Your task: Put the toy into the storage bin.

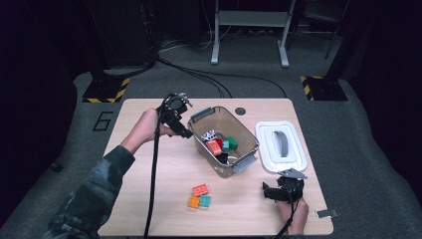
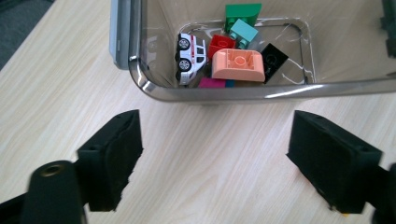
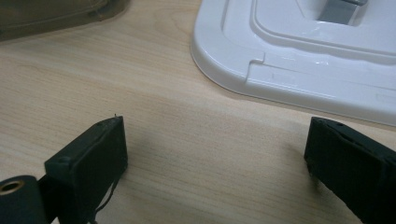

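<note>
While the left gripper (image 1: 183, 130) hangs just outside the near-left wall of the clear bin (image 1: 249, 138), its jaws stand wide apart with nothing but bare counter (image 1: 149, 199) between them. In the left gripper view the bin's rim runs across just ahead of the jaw tips, and the toys lie beyond it on the bin's floor: a white toy car (image 2: 190, 57) on its side nearest the left jaw, a peach brick (image 2: 238, 65) right of the car, a red brick (image 2: 221, 44) behind them, a teal brick (image 2: 243, 32) and a green brick (image 2: 243, 13) farther back, and a black brick (image 2: 273, 58) to the right. A sliver of magenta shows under the peach brick; what it is cannot be told.

The right gripper (image 1: 266, 191) sits low over the counter near the person's edge, its jaws also spread open and holding nothing. The white lid (image 3: 299, 56) lies flat just ahead of it and toward its right jaw, and the bin's corner is ahead to its left.

Between the two grippers, on the open counter in front of the bin, three loose bricks huddle together: a red-orange brick (image 1: 200, 189), an orange brick (image 1: 193, 202) and a teal one (image 1: 205, 201), the last two touching side by side. They lie well to the left of the right gripper.
</note>
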